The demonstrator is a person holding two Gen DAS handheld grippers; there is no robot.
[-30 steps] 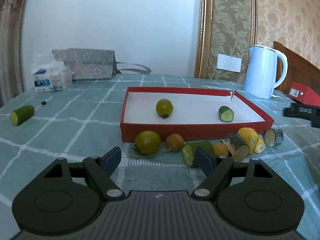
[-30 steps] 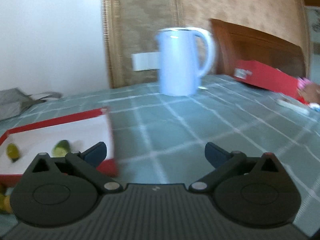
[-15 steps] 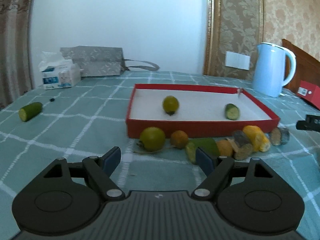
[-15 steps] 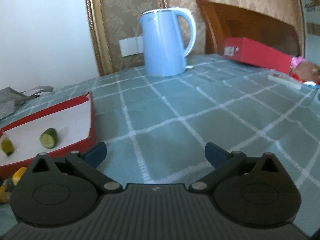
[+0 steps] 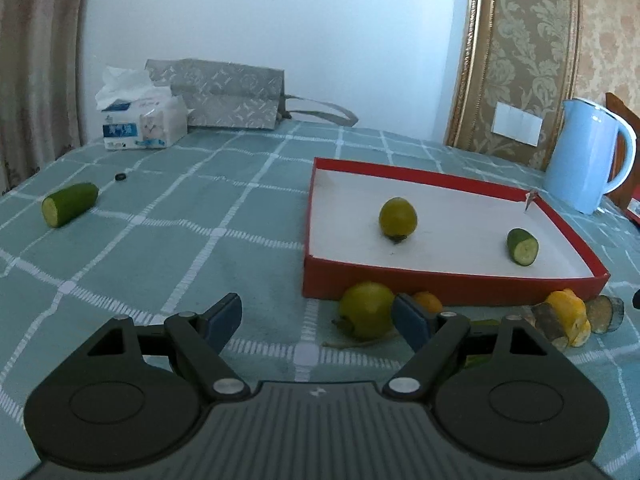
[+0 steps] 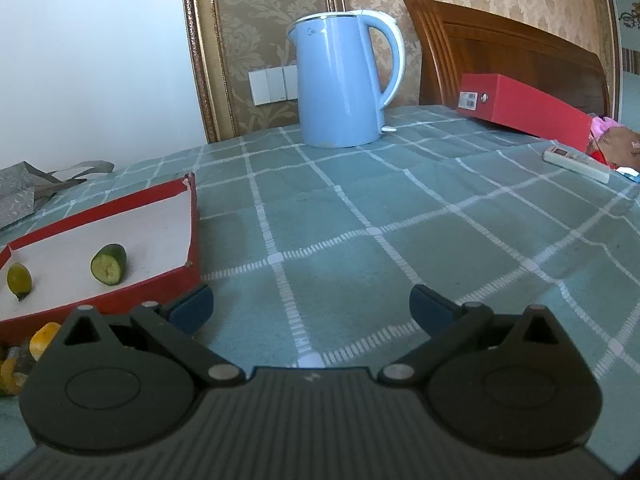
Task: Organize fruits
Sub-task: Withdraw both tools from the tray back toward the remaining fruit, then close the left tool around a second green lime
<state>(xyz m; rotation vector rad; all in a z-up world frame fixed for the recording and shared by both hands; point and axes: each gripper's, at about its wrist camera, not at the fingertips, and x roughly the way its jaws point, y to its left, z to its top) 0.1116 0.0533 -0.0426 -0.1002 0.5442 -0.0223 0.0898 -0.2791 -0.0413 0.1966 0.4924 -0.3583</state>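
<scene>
A red tray (image 5: 440,292) with a white floor holds a green round fruit (image 5: 397,216) and a short cucumber piece (image 5: 522,246). Along its near wall lie a larger green fruit (image 5: 366,315), a small orange fruit (image 5: 428,301), a yellow piece (image 5: 570,314) and dark slices (image 5: 608,313). A long cucumber piece (image 5: 70,203) lies alone at far left. My left gripper (image 5: 318,318) is open over bare cloth, its right finger just in front of the green fruit. In the right wrist view the tray (image 6: 192,236) is at left, and my right gripper (image 6: 312,308) is open over bare cloth.
A blue kettle (image 6: 340,80) stands behind the tray's right end. A tissue pack (image 5: 142,124) and a grey bag (image 5: 228,96) sit at the back left. A red box (image 6: 520,108) and a remote (image 6: 576,164) lie at far right.
The left view has swung left: tray and fruits slid to the right of the frame and the lone cucumber came nearer the middle. The right view swung right, then steadied. Both grippers stay open.
</scene>
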